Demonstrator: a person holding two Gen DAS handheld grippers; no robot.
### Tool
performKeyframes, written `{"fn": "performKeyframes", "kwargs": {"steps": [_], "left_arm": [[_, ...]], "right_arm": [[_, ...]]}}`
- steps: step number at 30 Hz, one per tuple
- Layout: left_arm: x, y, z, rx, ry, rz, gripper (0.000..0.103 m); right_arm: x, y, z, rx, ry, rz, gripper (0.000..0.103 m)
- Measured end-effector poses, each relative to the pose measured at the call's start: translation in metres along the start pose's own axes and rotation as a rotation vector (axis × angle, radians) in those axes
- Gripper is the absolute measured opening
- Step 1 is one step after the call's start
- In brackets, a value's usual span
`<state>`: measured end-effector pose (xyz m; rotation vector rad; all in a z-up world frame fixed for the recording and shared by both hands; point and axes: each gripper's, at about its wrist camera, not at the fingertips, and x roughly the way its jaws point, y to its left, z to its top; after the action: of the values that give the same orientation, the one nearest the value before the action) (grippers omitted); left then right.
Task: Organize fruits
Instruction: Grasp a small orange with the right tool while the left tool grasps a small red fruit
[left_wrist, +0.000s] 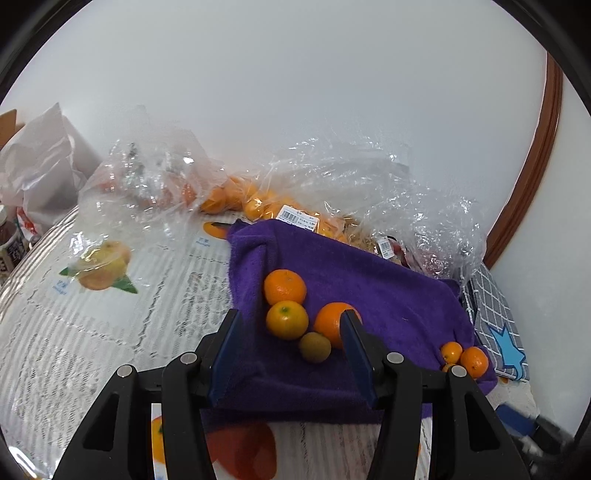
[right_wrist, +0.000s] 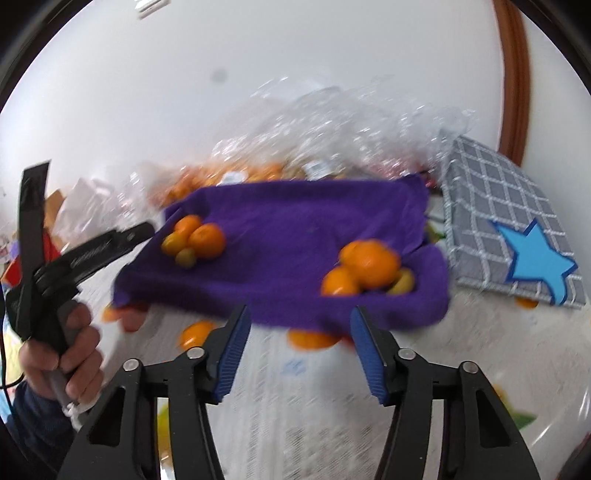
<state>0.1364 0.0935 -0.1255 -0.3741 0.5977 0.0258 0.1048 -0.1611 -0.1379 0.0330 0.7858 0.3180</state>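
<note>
Left tool (left_wrist: 291, 350): jaws apart, nothing clamped. It hangs over the near edge of the purple towel (left_wrist: 388, 295); its pads frame the fruit cluster without pressing on any of it.

Cluster on the towel's left part, left wrist view: orange (left_wrist: 285, 286) at 12 o'clock, second orange (left_wrist: 287, 319) touching it just below, third orange (left_wrist: 334, 321) at 3 o'clock partly hidden behind the tool's right pad, small greenish fruit (left_wrist: 314, 347) at 6 o'clock.

Second group at the towel's right corner: small oranges (left_wrist: 469, 360), packed together.

Right tool (right_wrist: 299, 345): jaws apart, empty, over the bare counter (right_wrist: 288, 424) just short of the towel's near edge. That view is motion-blurred, so fine contact can't be read.

From the right wrist the near group (right_wrist: 365, 266) sits at 1 o'clock of the tool, the far cluster (right_wrist: 195, 240) at 11 o'clock.

A hand (right_wrist: 70, 354) grips the left tool's handle at 9 o'clock.

Behind the towel at 12 o'clock: clear plastic bags (left_wrist: 369, 184) with more oranges inside. Checked grey box (right_wrist: 509, 221) with a blue star at 2 o'clock, beside the towel.
</note>
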Motion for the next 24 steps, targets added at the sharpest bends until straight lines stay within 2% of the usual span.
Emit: {"fn": "performKeyframes", "kwargs": {"steps": [8, 14, 19, 20, 21, 24], "left_arm": [[-0.030, 0.020, -0.011, 0.019, 0.004, 0.005, 0.052], [-0.038, 0.026, -0.014, 0.032, -0.004, 0.015, 0.052], [-0.035, 0.026, -0.012, 0.027, -0.007, 0.021, 0.052], [-0.034, 0.027, -0.011, 0.021, -0.002, 0.017, 0.052], [-0.033, 0.029, -0.011, 0.015, 0.005, 0.015, 0.052], [-0.030, 0.033, -0.010, -0.010, 0.020, 0.007, 0.052]], "right_arm": [[0.007, 0.051, -0.024, -0.062, 0.063, 0.102, 0.052], [0.036, 0.055, -0.018, -0.039, 0.127, 0.137, 0.052], [0.056, 0.059, -0.011, -0.049, 0.164, 0.134, 0.051], [0.061, 0.059, -0.010, -0.048, 0.174, 0.138, 0.048], [0.064, 0.060, -0.009, -0.050, 0.184, 0.143, 0.039], [0.067, 0.062, -0.009, -0.057, 0.183, 0.144, 0.039]]}}
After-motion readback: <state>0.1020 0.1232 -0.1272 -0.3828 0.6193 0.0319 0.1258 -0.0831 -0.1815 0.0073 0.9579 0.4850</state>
